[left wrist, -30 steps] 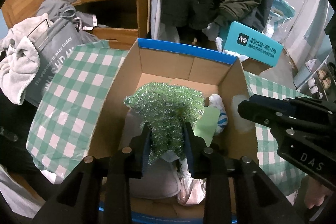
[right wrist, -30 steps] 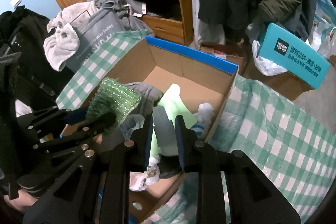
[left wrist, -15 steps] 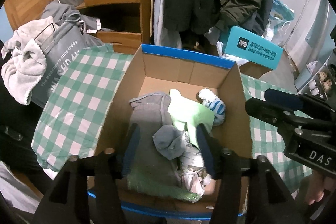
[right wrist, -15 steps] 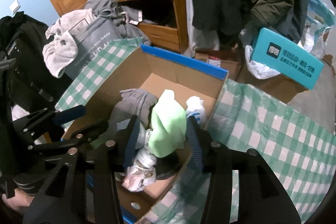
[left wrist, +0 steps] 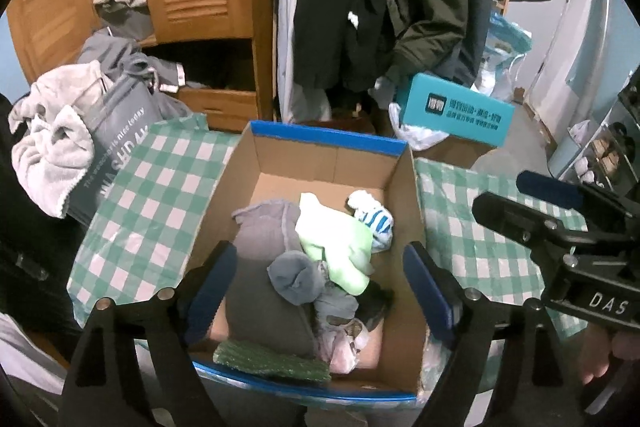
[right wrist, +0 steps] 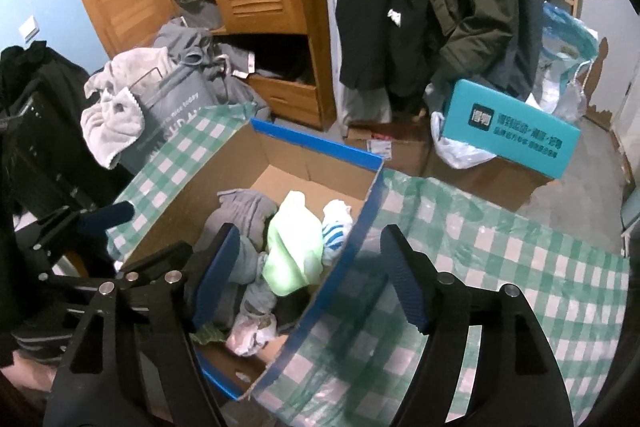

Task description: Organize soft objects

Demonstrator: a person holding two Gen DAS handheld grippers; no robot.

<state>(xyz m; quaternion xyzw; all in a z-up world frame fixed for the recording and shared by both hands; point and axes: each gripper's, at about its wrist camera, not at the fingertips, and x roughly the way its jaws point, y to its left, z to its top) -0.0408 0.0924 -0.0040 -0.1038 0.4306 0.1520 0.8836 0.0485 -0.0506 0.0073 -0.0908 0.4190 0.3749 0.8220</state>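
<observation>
- Left tool [left wrist: 320,279] above the cardboard box [left wrist: 332,147], jaws just opened wide, nothing gripped
- Right tool [right wrist: 308,275] likewise just opened, empty
- Green scrubby cloth [left wrist: 272,361] lies at box's near edge; light green cloth [right wrist: 294,251] on the pile inside

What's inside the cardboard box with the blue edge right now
The cardboard box holds a grey garment, a light green cloth, a blue-striped sock, and a green glittery piece. Anything beneath the pile is covered.
</observation>
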